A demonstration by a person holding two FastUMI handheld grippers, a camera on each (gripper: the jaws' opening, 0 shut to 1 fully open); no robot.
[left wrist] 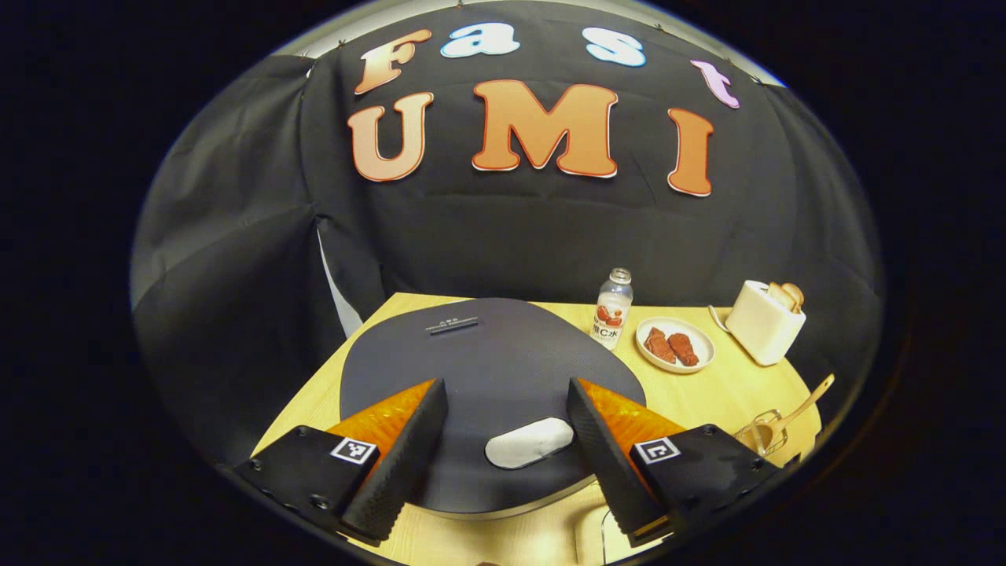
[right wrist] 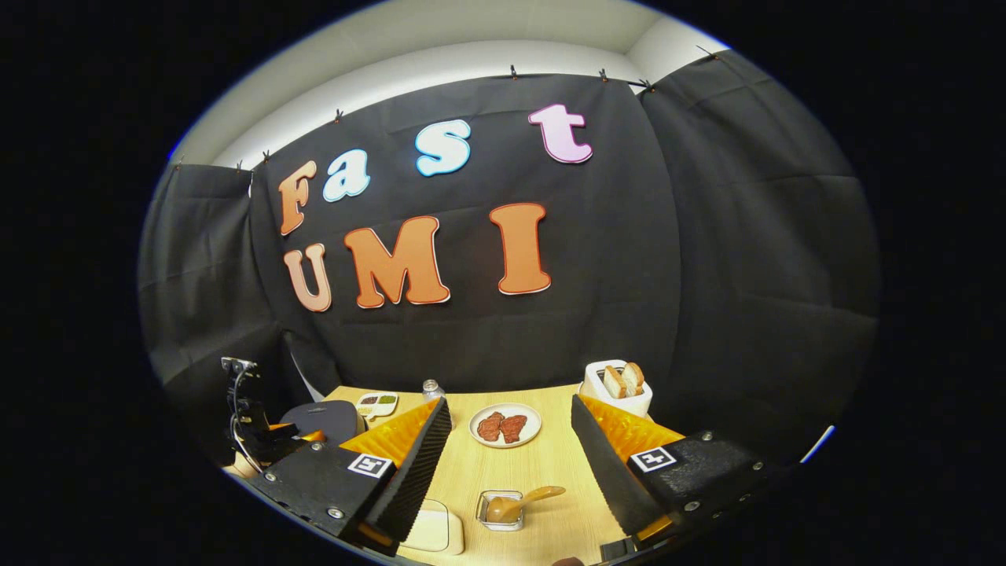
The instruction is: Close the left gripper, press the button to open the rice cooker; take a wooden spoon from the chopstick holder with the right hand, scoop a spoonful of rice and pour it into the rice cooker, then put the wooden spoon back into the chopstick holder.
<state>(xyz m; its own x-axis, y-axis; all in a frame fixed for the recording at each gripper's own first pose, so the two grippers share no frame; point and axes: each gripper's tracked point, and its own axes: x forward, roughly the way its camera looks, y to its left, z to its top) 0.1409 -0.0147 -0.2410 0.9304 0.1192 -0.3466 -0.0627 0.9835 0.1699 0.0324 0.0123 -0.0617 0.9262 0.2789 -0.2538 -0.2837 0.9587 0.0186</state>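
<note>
Left gripper [left wrist: 507, 428] found with its black ribbed, orange-backed fingers spread wide and nothing between them, poised above the closed dark grey domed lid of the rice cooker [left wrist: 487, 369]. White oval release button [left wrist: 529, 442] seen at the lid's near edge, lying between the two fingers and untouched by either. Light wooden table [left wrist: 723, 393] noted beneath the cooker. Beyond the lid, to the right: small clear plastic bottle with white-and-red label [left wrist: 612, 308], round white plate carrying two reddish-brown pieces of meat [left wrist: 674, 344], and white toaster holding two bread slices [left wrist: 764, 321] — all standing apart from one another. Near the table's right edge, small clear square chopstick holder [left wrist: 761, 431] with the pale wooden spoon [left wrist: 803, 406] leaning out of it, handle up and to the right. Right gripper [right wrist: 509, 448] likewise recorded wide open and empty, held above the table and short of the holder. In the right gripper view, spoon and holder seen between its fingers, toward the near edge; the left gripper observed far left over the cooker. Small white tray with compartments of dark contents [right wrist: 377, 404] noted behind the cooker — contents too small to identify.
</note>
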